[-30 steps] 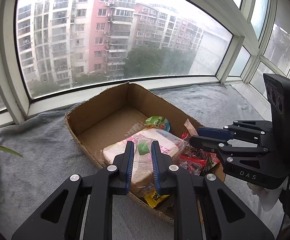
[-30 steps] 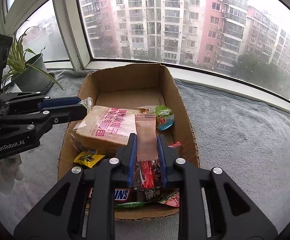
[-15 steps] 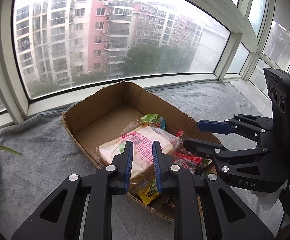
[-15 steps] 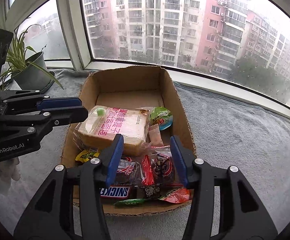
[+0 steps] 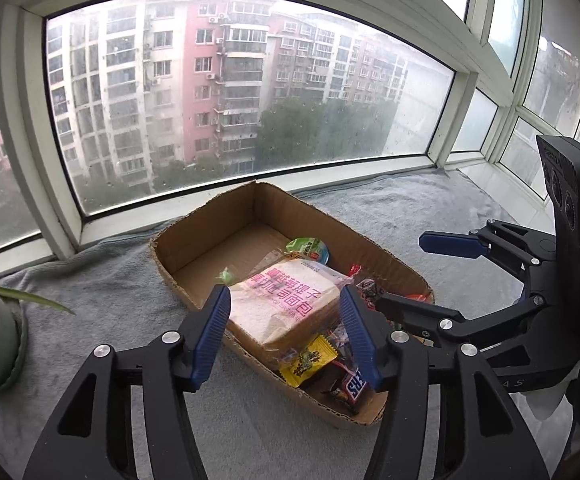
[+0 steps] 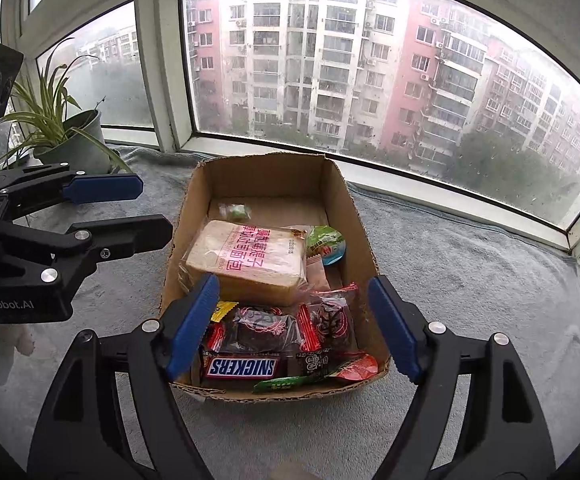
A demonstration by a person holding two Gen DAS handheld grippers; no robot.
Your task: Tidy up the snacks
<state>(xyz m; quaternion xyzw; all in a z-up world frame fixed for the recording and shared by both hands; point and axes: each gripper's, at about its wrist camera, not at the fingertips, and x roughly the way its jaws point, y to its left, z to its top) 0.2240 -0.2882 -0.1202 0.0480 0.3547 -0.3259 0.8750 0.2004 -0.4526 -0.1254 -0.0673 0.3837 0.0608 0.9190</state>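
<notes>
Both my grippers are opening up and holding nothing: left gripper (image 5: 284, 332) and right gripper (image 6: 296, 324) hover above the cardboard box (image 6: 364, 236) where the bread loaf (image 6: 250, 260) sits.

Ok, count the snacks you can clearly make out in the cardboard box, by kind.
Bread loaf pack: 1
Snickers bar: 1
Red-wrapped dark cakes: 2
Green-lidded cup: 1
Yellow packet: 1
Small green sweet: 1
Total: 7 clear; other wrappers are partly hidden.
</notes>
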